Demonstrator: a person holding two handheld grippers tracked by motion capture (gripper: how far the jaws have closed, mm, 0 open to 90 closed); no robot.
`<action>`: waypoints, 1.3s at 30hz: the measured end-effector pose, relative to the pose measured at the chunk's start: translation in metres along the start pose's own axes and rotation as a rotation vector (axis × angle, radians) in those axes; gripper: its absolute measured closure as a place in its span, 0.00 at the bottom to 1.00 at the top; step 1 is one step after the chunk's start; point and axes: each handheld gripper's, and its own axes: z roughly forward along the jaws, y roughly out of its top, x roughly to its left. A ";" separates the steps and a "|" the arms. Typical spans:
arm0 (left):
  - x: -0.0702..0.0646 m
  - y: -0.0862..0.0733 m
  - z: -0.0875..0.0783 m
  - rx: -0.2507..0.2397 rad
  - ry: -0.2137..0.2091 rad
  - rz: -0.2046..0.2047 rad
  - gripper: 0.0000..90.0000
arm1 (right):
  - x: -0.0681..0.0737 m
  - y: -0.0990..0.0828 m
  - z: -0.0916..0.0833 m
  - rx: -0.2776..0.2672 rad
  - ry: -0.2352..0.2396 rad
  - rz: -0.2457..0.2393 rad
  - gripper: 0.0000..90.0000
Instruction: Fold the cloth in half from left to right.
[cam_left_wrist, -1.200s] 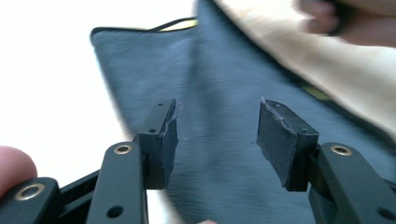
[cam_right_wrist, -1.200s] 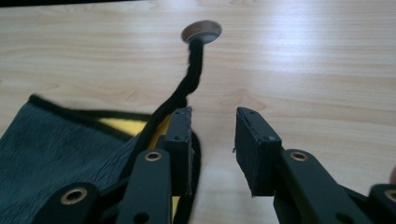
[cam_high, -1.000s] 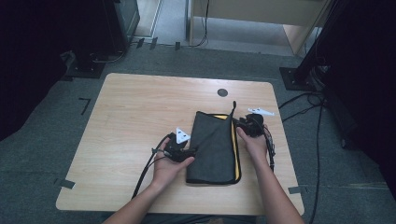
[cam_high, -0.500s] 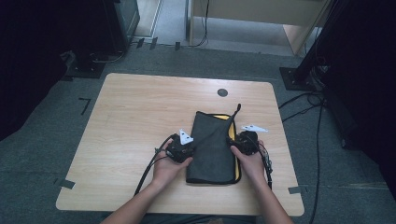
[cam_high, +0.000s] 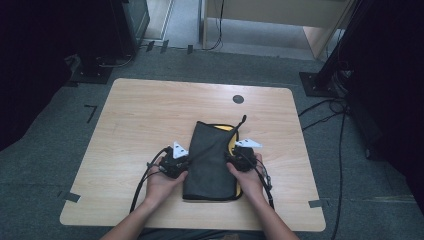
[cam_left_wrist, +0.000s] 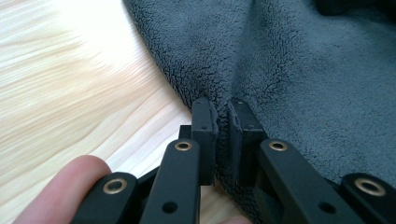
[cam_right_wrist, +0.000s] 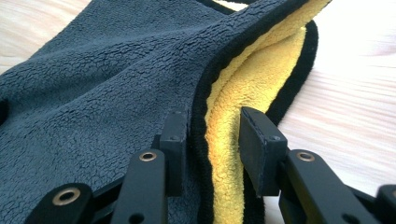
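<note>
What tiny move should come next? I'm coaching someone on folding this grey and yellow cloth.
Probably close the right gripper: its jaws straddle the cloth edge, yellow side showing, with a gap at one pad. The left gripper has just closed and already pinches the opposite edge.

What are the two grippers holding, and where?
The left gripper pinches the grey cloth's left edge. The right gripper's jaws straddle its yellow-lined right edge, not clamped yet.

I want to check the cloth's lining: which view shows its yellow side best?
The right gripper view: the yellow side shows between the right gripper's jaws. The high view shows a thin yellow edge; the left gripper view shows grey cloth.
</note>
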 end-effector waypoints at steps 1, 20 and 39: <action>0.004 -0.003 -0.004 -0.002 0.006 -0.006 0.92 | 0.006 0.000 0.002 -0.003 0.004 -0.005 0.70; 0.049 0.031 -0.018 -0.152 0.094 -0.137 0.66 | -0.007 0.051 -0.007 -0.100 0.035 0.060 0.64; 0.056 0.066 0.059 0.032 0.212 -0.035 0.99 | 0.000 0.088 0.052 0.053 -0.009 0.088 0.90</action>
